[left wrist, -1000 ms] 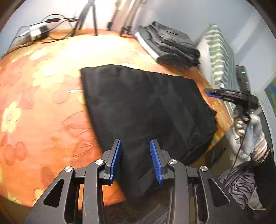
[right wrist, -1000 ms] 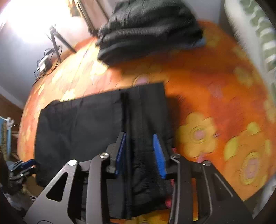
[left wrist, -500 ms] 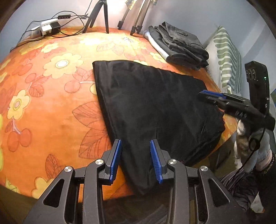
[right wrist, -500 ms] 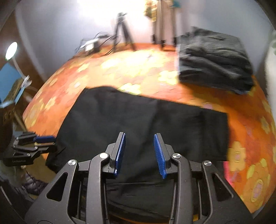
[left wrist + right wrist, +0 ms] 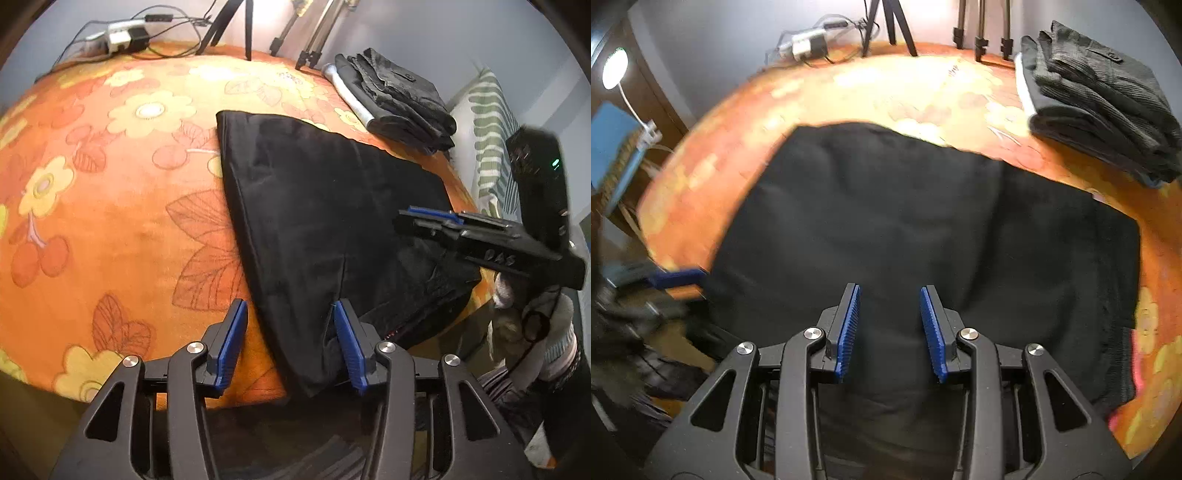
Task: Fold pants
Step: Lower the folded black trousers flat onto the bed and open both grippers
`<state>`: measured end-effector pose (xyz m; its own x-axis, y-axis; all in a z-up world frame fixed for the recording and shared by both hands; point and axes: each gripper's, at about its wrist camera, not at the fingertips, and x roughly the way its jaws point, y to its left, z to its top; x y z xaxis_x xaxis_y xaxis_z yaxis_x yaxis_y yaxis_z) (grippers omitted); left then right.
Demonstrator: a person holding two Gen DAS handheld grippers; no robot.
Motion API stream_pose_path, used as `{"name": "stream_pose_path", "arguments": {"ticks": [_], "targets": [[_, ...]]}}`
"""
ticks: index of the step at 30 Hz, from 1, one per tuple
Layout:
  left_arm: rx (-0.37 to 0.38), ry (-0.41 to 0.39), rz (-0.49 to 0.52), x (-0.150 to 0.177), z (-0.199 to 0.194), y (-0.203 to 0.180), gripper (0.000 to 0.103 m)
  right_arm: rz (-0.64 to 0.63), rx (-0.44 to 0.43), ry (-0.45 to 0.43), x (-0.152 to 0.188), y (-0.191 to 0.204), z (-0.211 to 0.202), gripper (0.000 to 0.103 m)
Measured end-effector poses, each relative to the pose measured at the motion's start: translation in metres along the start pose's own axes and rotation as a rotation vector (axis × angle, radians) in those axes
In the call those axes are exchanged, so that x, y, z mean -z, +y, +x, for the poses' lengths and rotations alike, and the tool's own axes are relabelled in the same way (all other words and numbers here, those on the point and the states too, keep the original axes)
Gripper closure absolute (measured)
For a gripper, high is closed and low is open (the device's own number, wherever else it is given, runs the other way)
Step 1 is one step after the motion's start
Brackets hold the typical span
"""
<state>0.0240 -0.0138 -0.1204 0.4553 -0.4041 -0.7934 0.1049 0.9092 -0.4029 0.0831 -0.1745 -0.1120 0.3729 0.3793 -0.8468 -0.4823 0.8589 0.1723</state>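
Left wrist view
Pants point(image 5: 325, 206): black, laid flat on the orange floral cloth point(image 5: 110, 206); near end hangs over the table edge.
Left gripper point(image 5: 290, 345): released, jaws spread wide and straddling the near left corner of the pants; nothing held.
Right gripper point(image 5: 428, 218): seen side-on above the right edge of the pants; whether its fingers are apart cannot be told from this angle.
Stack point(image 5: 399, 99): folded dark clothes at the far right, well apart from the pants.

Right wrist view
Pants point(image 5: 923, 229): fill the middle of the frame; waistband at the right, near edge draped off the table.
Right gripper point(image 5: 890, 328): released, jaws apart over the near edge; empty.
Left gripper point(image 5: 676, 277): blurred at the left edge; probably at the pants' corner, not certain.

Step in hand (judged)
Stage: both claws placing for a grasp on the near edge.
Advice: close each on all layers of the hem together, at matching points on left and right.
Advice: lift level, carry the edge evenly toward the far side, and lay it square with the far edge.
Risk: catching only the top layer will skew the fold.
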Motion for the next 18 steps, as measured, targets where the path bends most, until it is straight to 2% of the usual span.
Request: {"name": "stream_pose_path", "arguments": {"ticks": [4, 13, 18], "targets": [[0.020, 0.003, -0.030, 0.001, 0.002, 0.001, 0.055, 0.000, -0.095, -0.008, -0.014, 0.026, -0.001, 0.054], [0.049, -0.007, -0.085, 0.002, 0.000, 0.007, 0.055, 0.000, -0.195, 0.046, -0.038, 0.074, 0.029, 0.054], [0.076, -0.015, -0.112, 0.003, -0.002, 0.012, 0.058, 0.029, -0.199, 0.110, -0.048, 0.080, 0.057, 0.054]]}}
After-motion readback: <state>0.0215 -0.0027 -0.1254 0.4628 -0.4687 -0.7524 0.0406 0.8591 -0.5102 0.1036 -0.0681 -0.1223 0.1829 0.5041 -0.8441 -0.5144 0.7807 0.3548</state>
